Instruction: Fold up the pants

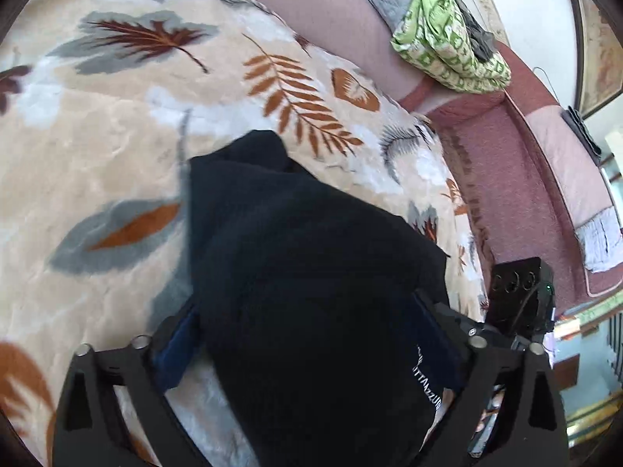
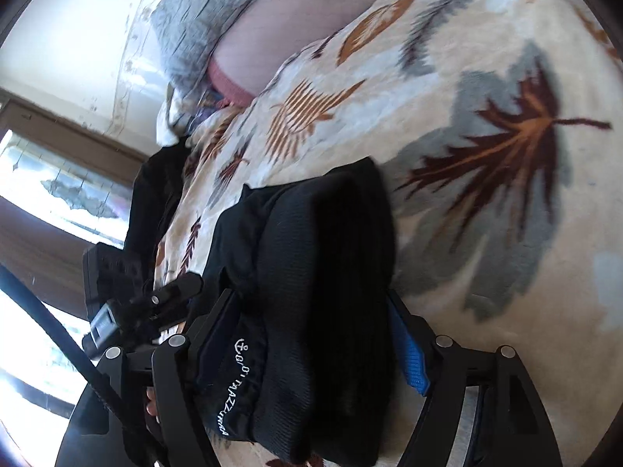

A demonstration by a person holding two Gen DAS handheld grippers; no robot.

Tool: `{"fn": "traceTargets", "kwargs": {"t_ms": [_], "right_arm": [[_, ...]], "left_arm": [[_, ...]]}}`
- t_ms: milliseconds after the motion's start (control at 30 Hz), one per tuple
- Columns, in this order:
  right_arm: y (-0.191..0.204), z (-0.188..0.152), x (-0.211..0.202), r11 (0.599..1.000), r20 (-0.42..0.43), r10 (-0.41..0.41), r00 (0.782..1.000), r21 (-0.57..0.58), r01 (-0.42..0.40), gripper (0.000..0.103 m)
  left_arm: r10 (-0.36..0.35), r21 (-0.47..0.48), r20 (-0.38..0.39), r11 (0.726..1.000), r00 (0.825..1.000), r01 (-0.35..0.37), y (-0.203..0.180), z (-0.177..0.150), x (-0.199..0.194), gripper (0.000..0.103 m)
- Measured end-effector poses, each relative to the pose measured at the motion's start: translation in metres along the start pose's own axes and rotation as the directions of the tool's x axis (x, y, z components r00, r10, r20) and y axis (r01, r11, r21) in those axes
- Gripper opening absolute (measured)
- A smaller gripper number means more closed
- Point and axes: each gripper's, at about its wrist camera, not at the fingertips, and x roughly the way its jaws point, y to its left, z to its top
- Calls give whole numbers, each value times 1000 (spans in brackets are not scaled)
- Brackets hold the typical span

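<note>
The pants [image 1: 303, 241] are a dark, folded bundle with white lettering near one edge, lying on a cream blanket [image 1: 97, 148] printed with leaves. My left gripper [image 1: 307, 323] stands wide, and the near end of the bundle fills the space between its blue-padded fingers [image 1: 175, 354]. In the right wrist view the same pants [image 2: 319, 233] lie between the spread fingers of my right gripper [image 2: 311, 299]. Its blue pad [image 2: 409, 354] sits just beside the cloth edge. Each gripper's black body shows at the edge of the other's view [image 1: 518, 299] [image 2: 117, 292].
A pink sheet [image 1: 319, 11] covers the bed beyond the blanket. A green patterned cloth [image 1: 447, 35] and a grey pillow [image 2: 202, 11] lie at the head end. Another dark garment [image 2: 155, 194] hangs at the blanket's edge. A window [image 2: 46, 179] is on the left.
</note>
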Motion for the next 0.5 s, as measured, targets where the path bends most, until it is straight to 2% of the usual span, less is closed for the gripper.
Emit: {"fn": "traceTargets", "kwargs": {"t_ms": [67,100,167,200,267,333,500], "right_arm": [[2,2,7,1000,-5,10,1000,-11,-10,79],[3,3,11,1000,-3,12,1000,-9,-12,78],[8,3,15,1000,2,4,1000,-13,-4,56],[7,4,15,1000,-3,11,1000,-9,-11,45],[13,2,11,1000,8,14,1000,-16,-14,41],[26,1,5,998,24,19,1000,-53,-18,39],[65,10,-2,991,55,48,997,-126,-41,38]], "left_arm": [[21,11,-9,1000,1000,-21,-4,2,2,98],[45,17,-2,999,999,-45,-7,2,0,78],[113,41,-1,993,994,-113,-11,0,-4,46],[100,40,6,994,995,-100,-11,0,-9,40],[76,26,17,997,997,-76,-9,0,-20,34],[68,28,31,997,997,-69,-11,1,-29,34],[132,61,88,989,987,-138,-21,18,-48,33]]}}
